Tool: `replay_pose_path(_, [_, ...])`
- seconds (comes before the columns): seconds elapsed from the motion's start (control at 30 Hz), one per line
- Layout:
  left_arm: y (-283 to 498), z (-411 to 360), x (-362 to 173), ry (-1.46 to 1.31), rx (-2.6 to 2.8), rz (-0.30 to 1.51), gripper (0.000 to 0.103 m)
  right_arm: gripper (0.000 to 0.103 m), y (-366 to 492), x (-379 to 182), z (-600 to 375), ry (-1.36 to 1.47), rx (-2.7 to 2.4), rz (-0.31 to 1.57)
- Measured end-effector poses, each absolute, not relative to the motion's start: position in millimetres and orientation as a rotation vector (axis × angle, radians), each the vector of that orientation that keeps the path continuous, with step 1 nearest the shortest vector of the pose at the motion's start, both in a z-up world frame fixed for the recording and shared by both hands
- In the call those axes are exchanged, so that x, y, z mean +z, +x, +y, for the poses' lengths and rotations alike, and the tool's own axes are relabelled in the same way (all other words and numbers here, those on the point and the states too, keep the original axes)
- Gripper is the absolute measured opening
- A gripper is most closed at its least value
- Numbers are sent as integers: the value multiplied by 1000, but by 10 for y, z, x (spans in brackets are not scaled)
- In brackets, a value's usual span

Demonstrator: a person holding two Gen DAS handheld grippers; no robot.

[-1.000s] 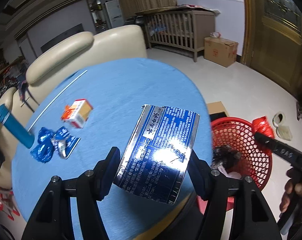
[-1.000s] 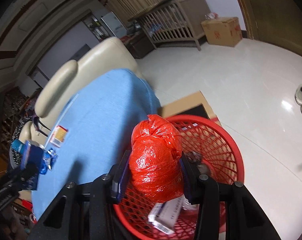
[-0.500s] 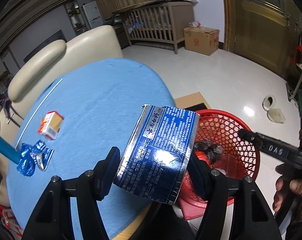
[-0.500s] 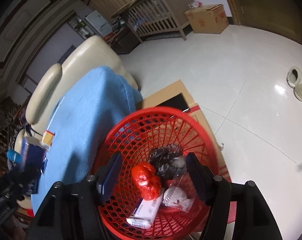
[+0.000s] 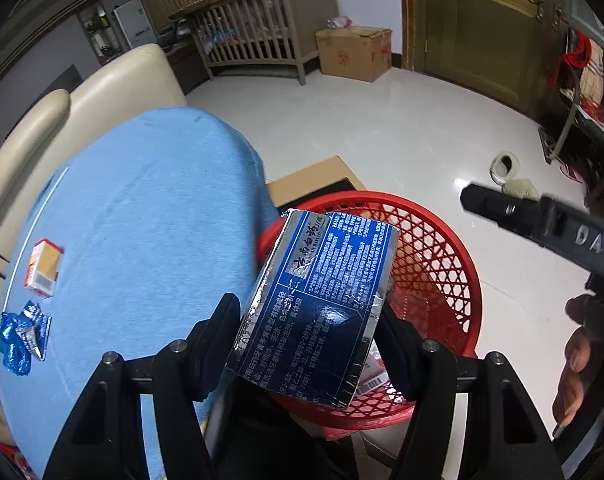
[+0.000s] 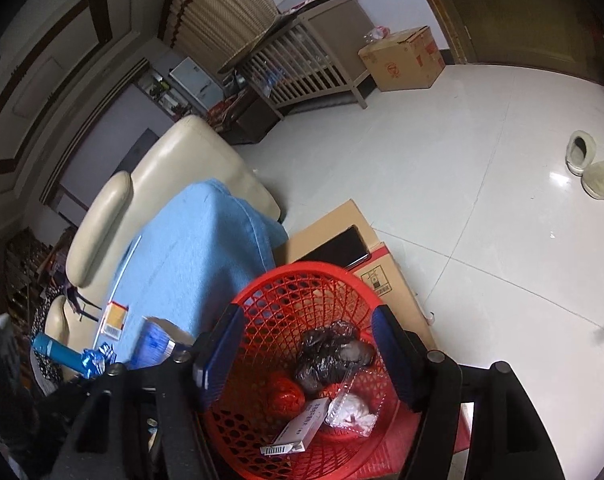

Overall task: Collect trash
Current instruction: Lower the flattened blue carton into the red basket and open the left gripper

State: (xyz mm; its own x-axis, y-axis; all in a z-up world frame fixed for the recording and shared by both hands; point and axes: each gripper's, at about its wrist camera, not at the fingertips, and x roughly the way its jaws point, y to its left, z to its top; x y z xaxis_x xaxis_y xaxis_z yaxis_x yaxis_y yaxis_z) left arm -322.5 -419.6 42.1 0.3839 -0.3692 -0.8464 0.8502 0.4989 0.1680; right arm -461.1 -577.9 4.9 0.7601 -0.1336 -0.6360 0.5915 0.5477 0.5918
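My left gripper is shut on a flattened blue and silver carton, held over the near rim of the red mesh basket. That carton also shows at the table edge in the right wrist view. My right gripper hangs open above the basket with nothing between its fingers. Inside the basket lie a red bag, a black bag, a white box and a clear wrapper. On the blue table remain an orange box and crumpled blue wrappers.
A blue cylinder lies at the table's left end. A cream sofa backs the table. Flat cardboard lies under the basket. A wooden crib, a cardboard box and slippers sit on the white floor.
The red bag dropped from my right gripper into the basket and the jaws opened. My left gripper carried the carton from over the table to the basket.
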Motion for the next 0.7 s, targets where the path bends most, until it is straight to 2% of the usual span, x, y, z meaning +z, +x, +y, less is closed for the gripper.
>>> replay_pose_path(0.13, [-3215, -4269, 347, 631, -922, 919, 70, 70, -4695, 90, -5850, 913, -476, 543])
replay_pose_path(0.23, [-3207, -4294, 280, 623, -931, 968, 76, 70, -4744, 139, -5885, 923, -483, 521])
replay_pose_path(0.33, [-3159, -4231, 278, 603, -921, 980, 76, 70, -4755, 198, -5886, 918, -483, 507])
replay_pose_path(0.7, [-2616, -3439, 559, 473, -767, 920, 76, 70, -4466, 397, -5601, 851, -414, 530])
